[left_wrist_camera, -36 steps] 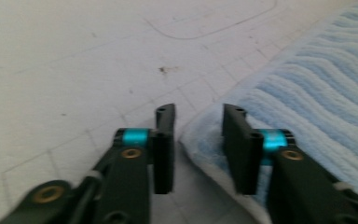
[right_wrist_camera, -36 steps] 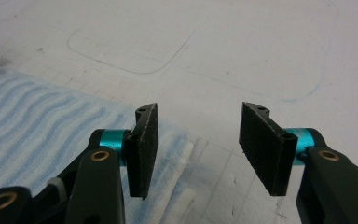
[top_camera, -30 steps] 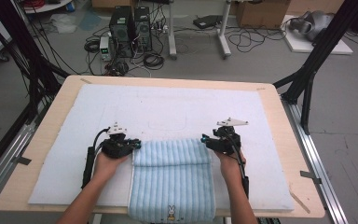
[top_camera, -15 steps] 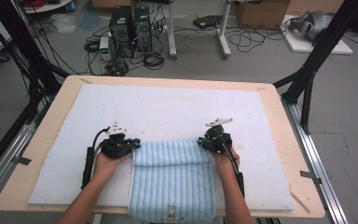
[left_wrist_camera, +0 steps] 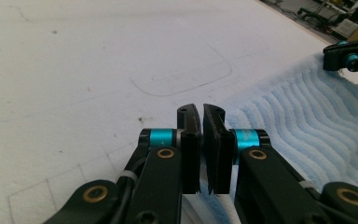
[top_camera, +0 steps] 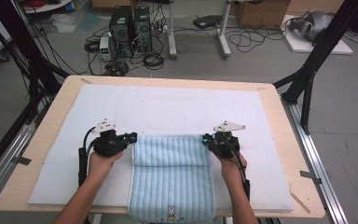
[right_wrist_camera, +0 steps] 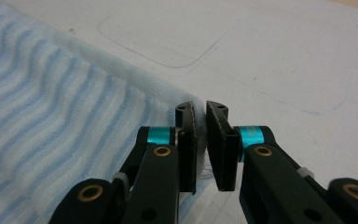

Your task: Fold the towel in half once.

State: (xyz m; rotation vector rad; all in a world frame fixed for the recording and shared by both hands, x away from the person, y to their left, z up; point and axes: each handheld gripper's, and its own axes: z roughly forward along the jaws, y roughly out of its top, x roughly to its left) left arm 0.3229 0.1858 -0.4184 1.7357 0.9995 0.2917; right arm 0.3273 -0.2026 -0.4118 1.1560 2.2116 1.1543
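A light blue striped towel (top_camera: 170, 172) lies at the front middle of the white mat (top_camera: 177, 107), its near edge with a small bunny emblem (top_camera: 171, 211) hanging over the table's front. Its far part is doubled over into a thick band. My left gripper (top_camera: 131, 137) is at the band's left corner, jaws pressed together on the towel (left_wrist_camera: 307, 116) in the left gripper view (left_wrist_camera: 200, 112). My right gripper (top_camera: 205, 138) is at the right corner, and its jaws (right_wrist_camera: 200, 109) pinch the edge of the towel (right_wrist_camera: 42, 116). The right gripper (left_wrist_camera: 347, 56) also appears far off in the left gripper view.
The mat covers a wooden table (top_camera: 279, 116), with open mat beyond the towel and on both sides. A faint drawn rectangle (top_camera: 167, 122) marks the mat just past the towel. Black frame legs (top_camera: 307, 79), computers (top_camera: 130, 23) and cables stand on the floor behind.
My right gripper has shifted slightly left along the towel's far edge and turned a little. The left gripper and the towel stay almost where they were.
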